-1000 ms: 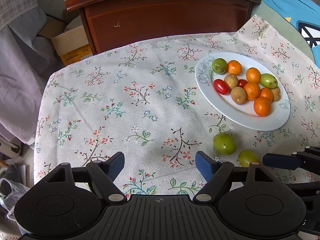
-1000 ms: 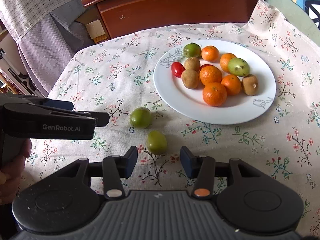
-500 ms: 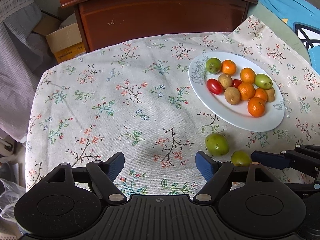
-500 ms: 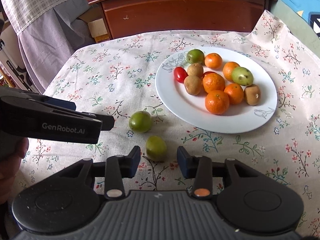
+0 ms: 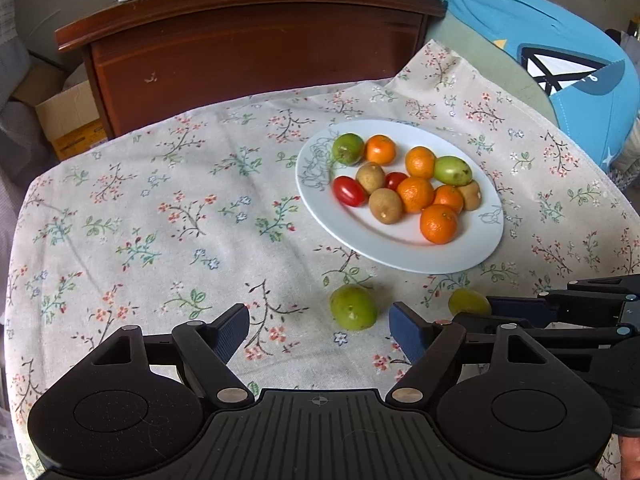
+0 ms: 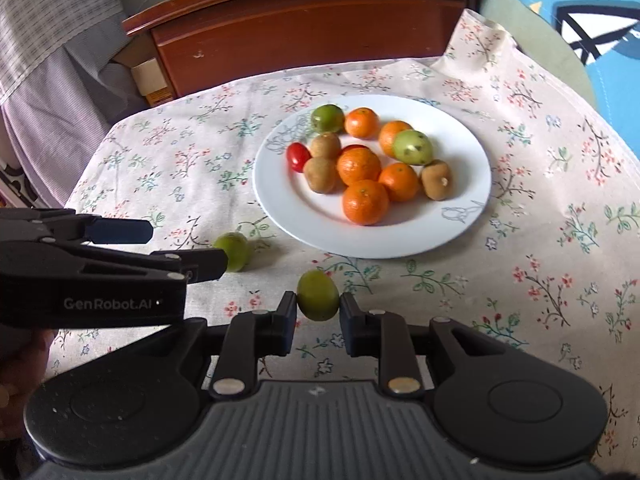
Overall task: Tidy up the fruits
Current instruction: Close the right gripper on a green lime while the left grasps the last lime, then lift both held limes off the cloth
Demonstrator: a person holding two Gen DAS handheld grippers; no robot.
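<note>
Now the right gripper (image 6: 318,309) has closed onto a green fruit (image 6: 318,295) near the plate (image 6: 460,220); the left gripper (image 5: 318,326) stays spread, the other green fruit (image 5: 353,306) between its fingertips.

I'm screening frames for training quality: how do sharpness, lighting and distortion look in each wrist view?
Left wrist view: sharp, soft even daylight, a faint shadow under the white plate, fisheye bending at the edges. Right wrist view: slightly softer at the plate's right rim, but the green fruit between the right gripper fingers reads clearly.
</note>
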